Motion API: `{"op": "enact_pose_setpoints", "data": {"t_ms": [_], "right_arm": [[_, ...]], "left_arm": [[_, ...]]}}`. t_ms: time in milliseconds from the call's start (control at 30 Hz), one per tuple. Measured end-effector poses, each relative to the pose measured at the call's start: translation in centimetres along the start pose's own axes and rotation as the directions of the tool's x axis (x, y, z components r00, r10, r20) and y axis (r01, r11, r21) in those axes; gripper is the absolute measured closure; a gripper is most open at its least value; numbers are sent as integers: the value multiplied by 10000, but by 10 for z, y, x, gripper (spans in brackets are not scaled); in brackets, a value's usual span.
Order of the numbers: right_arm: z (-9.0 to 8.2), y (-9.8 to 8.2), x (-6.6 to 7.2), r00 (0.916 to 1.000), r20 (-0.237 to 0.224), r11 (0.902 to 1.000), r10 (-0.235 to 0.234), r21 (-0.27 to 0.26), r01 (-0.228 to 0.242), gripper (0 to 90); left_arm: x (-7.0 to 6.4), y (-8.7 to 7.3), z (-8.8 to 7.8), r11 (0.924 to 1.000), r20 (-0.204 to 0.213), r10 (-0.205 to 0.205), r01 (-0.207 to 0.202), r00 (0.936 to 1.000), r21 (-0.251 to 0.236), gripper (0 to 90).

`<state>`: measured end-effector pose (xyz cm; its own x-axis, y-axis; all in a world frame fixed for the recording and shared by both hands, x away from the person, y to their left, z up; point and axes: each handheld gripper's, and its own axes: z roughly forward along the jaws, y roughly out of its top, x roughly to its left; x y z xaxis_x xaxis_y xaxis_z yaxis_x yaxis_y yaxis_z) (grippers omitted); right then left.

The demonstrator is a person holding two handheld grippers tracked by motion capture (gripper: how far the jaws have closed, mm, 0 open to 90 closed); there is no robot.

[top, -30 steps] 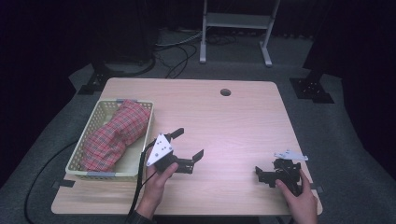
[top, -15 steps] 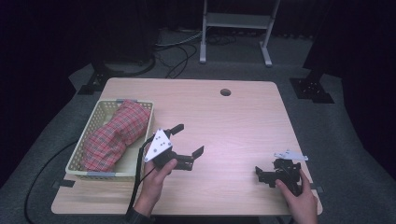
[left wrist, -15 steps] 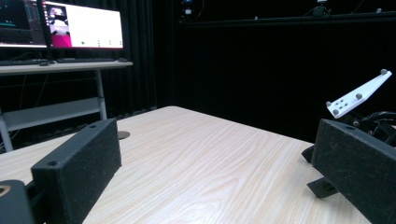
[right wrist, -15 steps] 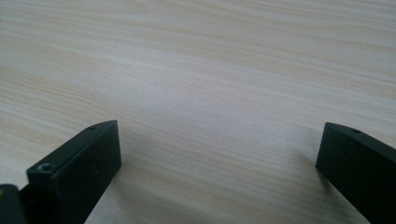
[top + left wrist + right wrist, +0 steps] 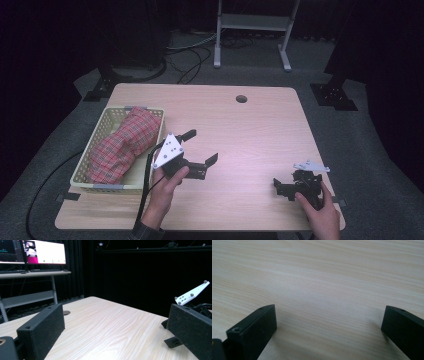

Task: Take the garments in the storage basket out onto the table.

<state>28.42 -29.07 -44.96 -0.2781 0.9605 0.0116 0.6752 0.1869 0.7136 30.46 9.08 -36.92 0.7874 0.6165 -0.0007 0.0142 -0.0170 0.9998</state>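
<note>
Lying in the pale woven plastic basket at the surface's near left, the soft red plaid cloth is looking light and floppy; pinching a raised fold seems best. Left claw and right claw are gaping wide, empty.

The tabletop is pale wood with a fine, straight grain, and a small dark round hole sits near its far edge. In the cream-coloured lattice basket lies a cloth in red plaid — thin white and dark lines crossing on the red. Each hand-held gripper — left and right — is matte black with a pale grey plate on top, and the floor around is dark grey.
</note>
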Motion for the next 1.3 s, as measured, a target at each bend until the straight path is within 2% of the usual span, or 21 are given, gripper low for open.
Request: {"op": "enact_pose_setpoints", "data": {"t_ms": [1300], "right_arm": [[0,0,0,10000,2,10000,-18,-18,18,0]], "left_arm": [[5,52,2,9999,202,108,-109,9997,30,13]]}}
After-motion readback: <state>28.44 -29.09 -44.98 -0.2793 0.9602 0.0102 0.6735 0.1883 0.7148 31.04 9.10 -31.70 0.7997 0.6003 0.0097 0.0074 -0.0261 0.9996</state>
